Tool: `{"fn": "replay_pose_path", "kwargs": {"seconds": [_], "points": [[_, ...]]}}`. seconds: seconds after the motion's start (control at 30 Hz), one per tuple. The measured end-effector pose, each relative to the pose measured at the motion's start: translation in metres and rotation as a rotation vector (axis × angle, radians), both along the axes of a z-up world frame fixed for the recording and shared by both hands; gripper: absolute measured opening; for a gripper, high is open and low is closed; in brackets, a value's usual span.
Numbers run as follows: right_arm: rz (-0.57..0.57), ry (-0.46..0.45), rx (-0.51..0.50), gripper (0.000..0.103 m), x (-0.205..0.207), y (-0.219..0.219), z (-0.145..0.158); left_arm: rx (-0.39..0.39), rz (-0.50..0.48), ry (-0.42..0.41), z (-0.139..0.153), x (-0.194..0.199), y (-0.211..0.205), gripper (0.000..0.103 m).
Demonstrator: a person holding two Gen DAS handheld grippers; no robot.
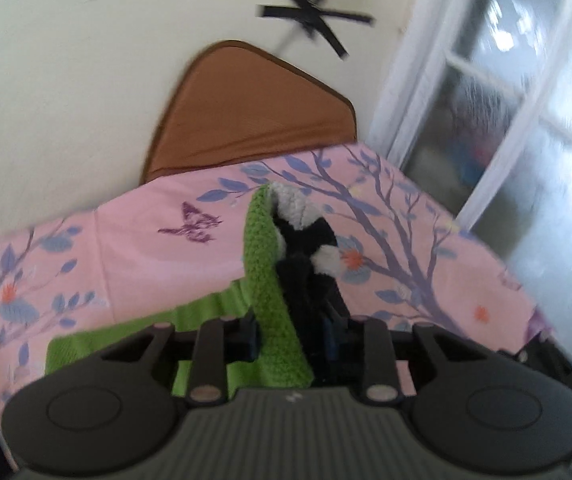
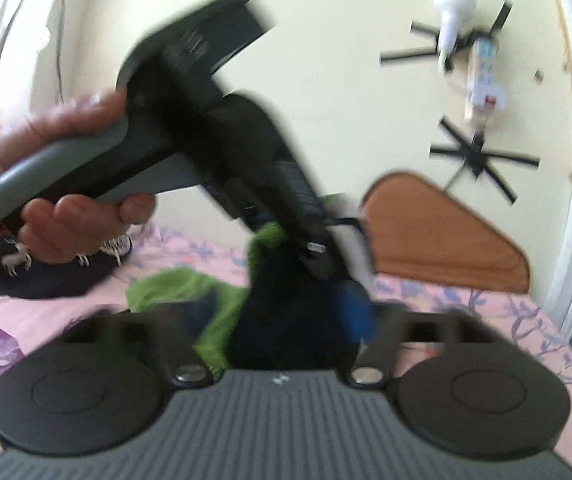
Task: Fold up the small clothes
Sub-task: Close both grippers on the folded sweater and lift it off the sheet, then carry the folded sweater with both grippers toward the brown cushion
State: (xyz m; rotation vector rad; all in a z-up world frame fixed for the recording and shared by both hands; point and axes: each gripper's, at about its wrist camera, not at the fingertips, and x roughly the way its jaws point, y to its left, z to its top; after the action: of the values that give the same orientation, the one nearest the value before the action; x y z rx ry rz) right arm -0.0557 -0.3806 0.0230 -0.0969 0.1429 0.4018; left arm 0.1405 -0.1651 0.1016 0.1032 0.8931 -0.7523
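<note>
Above the pink bed (image 1: pixel 134 248) | left tool (image 1: pixel 293 344) clenched on green-and-black knit garment (image 1: pixel 270 264), long axis pointing away | right tool (image 2: pixel 286 332) gripped same garment, blurred | both tools close together.

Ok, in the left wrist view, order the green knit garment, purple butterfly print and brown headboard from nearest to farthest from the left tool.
1. Green knit garment, clamped in the left tool.
2. Purple butterfly print, on the sheet, ahead and left.
3. Brown headboard, against the wall beyond the bed.
</note>
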Motion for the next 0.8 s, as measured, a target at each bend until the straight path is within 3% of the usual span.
{"fn": "replay_pose_path", "kwargs": {"seconds": [0.1, 0.2, 0.37, 0.47, 0.57, 0.63, 0.7, 0.77, 0.8], "points": [[0.008, 0.054, -0.06, 0.082, 0.008, 0.009, -0.009, -0.055, 0.033, 0.02, 0.006, 0.008, 0.03, 0.026], [0.051, 0.138, -0.078, 0.021, 0.026, 0.026, -0.01, -0.079, 0.077, 0.009, 0.007, 0.011, 0.06, 0.025], [0.166, 0.13, -0.136, 0.02, 0.035, 0.073, 0.003, -0.067, 0.195, 0.022, -0.013, 0.023, 0.111, 0.025], [0.235, 0.184, -0.204, 0.02, 0.05, 0.11, -0.005, -0.025, 0.266, 0.044, -0.042, 0.041, 0.133, 0.031], [0.26, 0.261, -0.285, 0.023, 0.071, 0.143, -0.029, -0.017, 0.318, 0.044, -0.076, 0.051, 0.141, 0.061], [0.273, 0.261, -0.288, 0.026, 0.074, 0.144, -0.032, -0.034, 0.356, 0.056, -0.081, 0.049, 0.152, 0.093], [0.332, 0.318, -0.214, 0.037, 0.075, 0.128, -0.018, -0.053, 0.374, 0.077, -0.079, 0.045, 0.166, 0.095], [0.39, 0.38, -0.082, 0.047, 0.078, 0.095, 0.0, -0.105, 0.393, 0.047, -0.071, 0.036, 0.187, 0.097], [0.393, 0.398, -0.022, 0.057, 0.081, 0.08, 0.008, -0.137, 0.411, 0.04, -0.067, 0.031, 0.197, 0.103]]}}
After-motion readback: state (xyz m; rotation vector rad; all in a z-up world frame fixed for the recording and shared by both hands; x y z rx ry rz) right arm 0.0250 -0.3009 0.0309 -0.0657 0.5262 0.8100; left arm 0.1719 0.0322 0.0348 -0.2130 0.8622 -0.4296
